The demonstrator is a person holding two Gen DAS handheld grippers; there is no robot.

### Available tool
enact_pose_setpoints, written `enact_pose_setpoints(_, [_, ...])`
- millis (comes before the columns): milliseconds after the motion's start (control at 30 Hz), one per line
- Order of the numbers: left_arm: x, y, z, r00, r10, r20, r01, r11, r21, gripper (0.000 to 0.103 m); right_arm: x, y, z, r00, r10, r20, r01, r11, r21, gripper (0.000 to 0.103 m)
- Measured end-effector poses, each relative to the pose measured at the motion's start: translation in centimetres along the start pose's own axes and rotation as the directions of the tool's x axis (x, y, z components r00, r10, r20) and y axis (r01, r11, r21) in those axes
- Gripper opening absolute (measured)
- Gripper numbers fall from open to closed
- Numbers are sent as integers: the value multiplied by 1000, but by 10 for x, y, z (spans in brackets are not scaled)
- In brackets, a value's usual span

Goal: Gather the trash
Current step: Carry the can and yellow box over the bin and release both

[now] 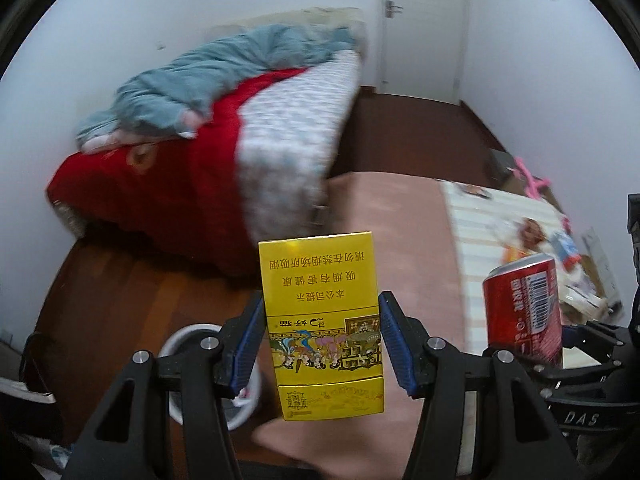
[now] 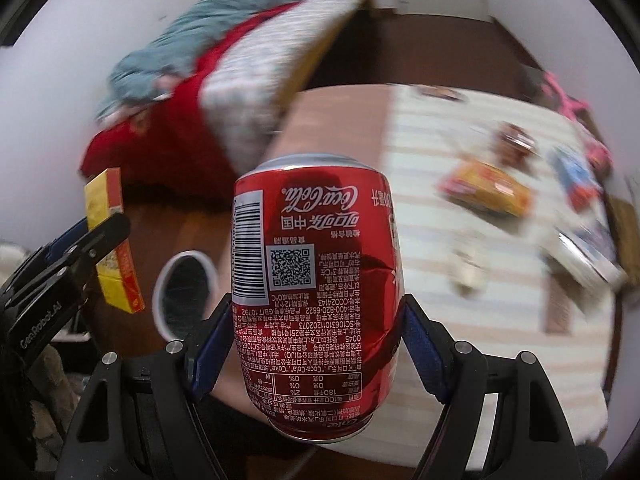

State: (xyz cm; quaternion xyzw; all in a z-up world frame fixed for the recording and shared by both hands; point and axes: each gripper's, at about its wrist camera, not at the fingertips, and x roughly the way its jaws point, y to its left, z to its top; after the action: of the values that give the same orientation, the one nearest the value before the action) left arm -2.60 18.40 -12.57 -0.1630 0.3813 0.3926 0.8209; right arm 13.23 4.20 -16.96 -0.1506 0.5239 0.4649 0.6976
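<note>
A yellow cigarette pack (image 1: 322, 320) stands upright between the blue pads of my left gripper (image 1: 320, 300), which is shut on it. A dented red cola can (image 2: 316, 292) is pinched by its sides in my right gripper (image 2: 318, 304), shut on it. Each hand shows in the other's view: the can (image 1: 524, 312) at the right of the left wrist view, the pack (image 2: 112, 240) at the left of the right wrist view. Both are held in the air. A white-rimmed bin (image 2: 184, 292) stands on the wooden floor below, between the two grippers; its rim (image 1: 188, 334) peeks out behind my left finger.
A bed (image 1: 200, 184) with a red blanket and a teal quilt fills the left. A pink and striped cover (image 2: 460, 280) on the right carries several wrappers (image 2: 488, 192). Dark wooden floor (image 1: 400, 128) runs to a white door (image 1: 420, 24). A pink toy (image 1: 532, 178) lies at the far right.
</note>
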Motion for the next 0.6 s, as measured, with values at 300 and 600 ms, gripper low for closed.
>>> enact_pose_setpoints(300, [64, 156, -30, 983, 75, -169, -111, 970, -214, 52, 113, 162, 30, 981, 112, -156, -138, 976, -171, 80])
enact_pose_setpoints(600, [184, 265, -101, 888, -93, -451, -119, 900, -420, 54, 273, 251, 23, 914, 68, -400, -170, 959, -226, 81])
